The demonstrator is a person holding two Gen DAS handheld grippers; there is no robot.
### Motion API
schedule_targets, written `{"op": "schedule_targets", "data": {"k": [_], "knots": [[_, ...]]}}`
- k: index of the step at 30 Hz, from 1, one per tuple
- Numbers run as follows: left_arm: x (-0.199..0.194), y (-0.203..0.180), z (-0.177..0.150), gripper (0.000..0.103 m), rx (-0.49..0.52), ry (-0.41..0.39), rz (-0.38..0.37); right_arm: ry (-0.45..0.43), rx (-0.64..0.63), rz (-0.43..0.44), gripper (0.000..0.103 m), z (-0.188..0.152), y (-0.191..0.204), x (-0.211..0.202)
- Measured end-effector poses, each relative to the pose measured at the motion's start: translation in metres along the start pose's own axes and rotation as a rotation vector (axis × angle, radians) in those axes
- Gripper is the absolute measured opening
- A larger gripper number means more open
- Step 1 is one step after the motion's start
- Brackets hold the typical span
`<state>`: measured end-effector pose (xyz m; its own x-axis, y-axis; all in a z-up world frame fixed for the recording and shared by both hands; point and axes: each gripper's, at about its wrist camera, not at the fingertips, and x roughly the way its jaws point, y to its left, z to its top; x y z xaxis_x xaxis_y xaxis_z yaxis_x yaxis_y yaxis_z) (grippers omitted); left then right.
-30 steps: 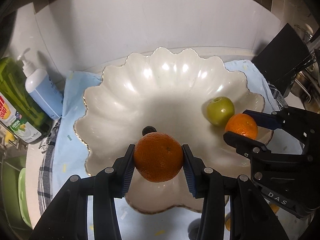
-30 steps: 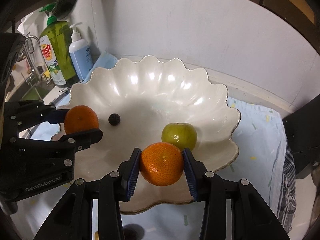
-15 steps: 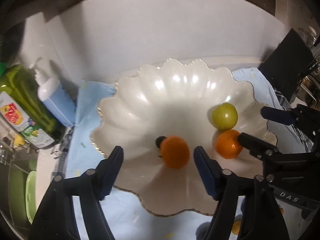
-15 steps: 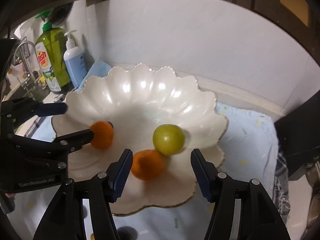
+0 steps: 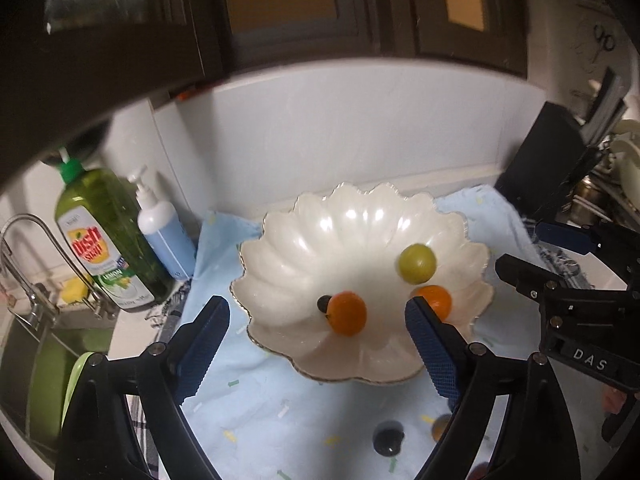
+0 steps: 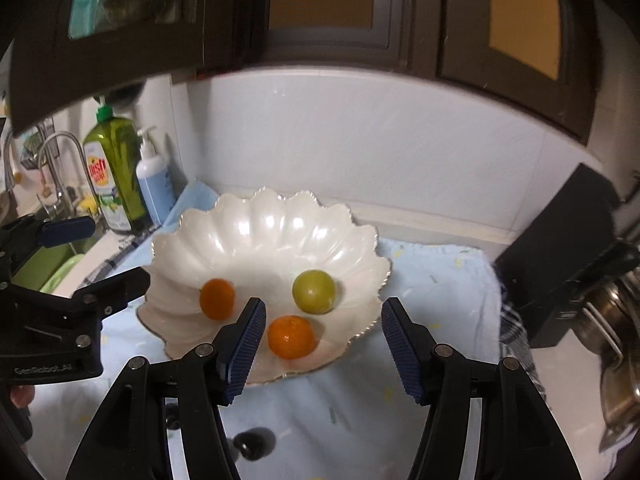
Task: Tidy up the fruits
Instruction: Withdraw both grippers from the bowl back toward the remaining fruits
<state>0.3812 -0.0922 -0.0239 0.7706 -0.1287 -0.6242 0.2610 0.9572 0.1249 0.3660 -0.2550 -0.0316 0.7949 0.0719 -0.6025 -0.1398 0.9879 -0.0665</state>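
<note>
Three fruits, two glossy orange mandarins (image 6: 217, 299) (image 6: 290, 337) and a round green one (image 6: 314, 291), lie inside the scalloped pearl-white bowl (image 6: 264, 216) on the pale blue cloth (image 6: 436, 280). Our left tool (image 5: 316, 316), jaws just opened wider, and right tool (image 6: 323, 326) both gape empty. We judge it best to back off clear of the rim, then fetch the dark fruit (image 6: 256, 444) in front of the bowl.

A home kitchen counter: a curved tap (image 5: 36, 236) over a sink (image 5: 24, 344), with green dish soap (image 5: 106, 240) and a pump bottle (image 5: 162, 232) just right of it. Dark wall cabinets (image 6: 360, 12) hang above a white backsplash (image 6: 360, 140). Steel pots (image 6: 620, 320) sit far right of the sink.
</note>
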Motion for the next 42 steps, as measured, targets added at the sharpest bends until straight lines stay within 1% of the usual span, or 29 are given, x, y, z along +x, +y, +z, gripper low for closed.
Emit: {"op": "schedule_targets", "data": {"k": [4,9,14,18,22,25,28,36,42], "knots": [[-0.03,-0.004,-0.005,0.094,-0.004,-0.058,-0.006,-0.049,0.011,-0.022,0.061,-0.004,0.001,-0.027],[-0.061,-0.012,-0.015,0.094,0.006,-0.098,-0.062,-0.094,0.032,-0.027,0.061,-0.015,-0.001,-0.059],[-0.083,-0.027,-0.029,0.094,0.053,-0.131,-0.069,-0.102,0.031,-0.015,0.061,-0.032,0.0,-0.084],[-0.095,-0.035,-0.04,0.094,0.071,-0.138,-0.08,-0.105,0.027,-0.018,0.061,-0.045,0.002,-0.098],[-0.102,-0.041,-0.051,0.094,0.079,-0.137,-0.095,-0.111,0.018,-0.029,0.061,-0.058,0.004,-0.111],[-0.106,-0.046,-0.058,0.094,0.085,-0.129,-0.116,-0.104,0.027,-0.022,0.061,-0.067,0.004,-0.117],[-0.108,-0.051,-0.066,0.094,0.099,-0.121,-0.122,-0.097,0.039,-0.019,0.061,-0.076,0.003,-0.121],[-0.109,-0.061,-0.087,0.094,0.13,-0.11,-0.145,-0.041,0.038,0.028,0.061,-0.099,0.006,-0.119],[-0.104,-0.067,-0.103,0.091,0.151,-0.094,-0.157,-0.002,0.011,0.037,0.061,-0.115,0.012,-0.113]]}}
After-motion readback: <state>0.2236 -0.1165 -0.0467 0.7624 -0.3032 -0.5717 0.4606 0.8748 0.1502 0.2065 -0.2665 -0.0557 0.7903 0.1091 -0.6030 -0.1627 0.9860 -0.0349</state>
